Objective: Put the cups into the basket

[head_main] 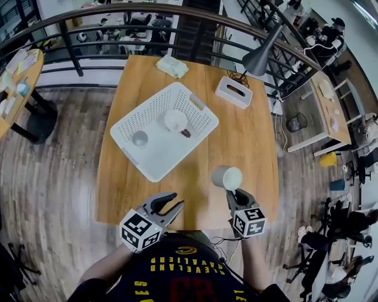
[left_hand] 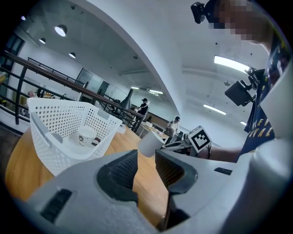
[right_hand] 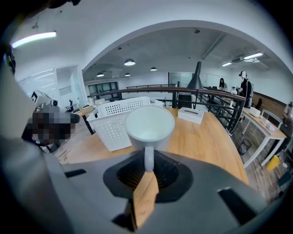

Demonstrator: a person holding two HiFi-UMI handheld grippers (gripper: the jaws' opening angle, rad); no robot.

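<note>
A white perforated basket (head_main: pixel 198 127) sits in the middle of the wooden table (head_main: pixel 248 141). Inside it are a white cup (head_main: pixel 175 120), a small greyish cup (head_main: pixel 140 138) and a small dark item (head_main: pixel 185 133). My right gripper (head_main: pixel 236 195) is shut on the handle of a pale mug (head_main: pixel 227 177), held above the table's near right part; in the right gripper view the mug (right_hand: pixel 149 123) stands upright, empty, just past the jaws (right_hand: pixel 147 167). My left gripper (head_main: pixel 169 207) is open and empty at the table's near edge. From the left gripper view (left_hand: pixel 146 157) the basket (left_hand: pixel 55 123) lies ahead to the left.
A white tissue box (head_main: pixel 234 92) and a pale folded cloth (head_main: pixel 172 66) lie at the far end of the table. A grey lamp (head_main: pixel 263 53) leans over the far right corner. A dark railing (head_main: pixel 118 17) runs behind, and a round table (head_main: pixel 18 76) stands to the left.
</note>
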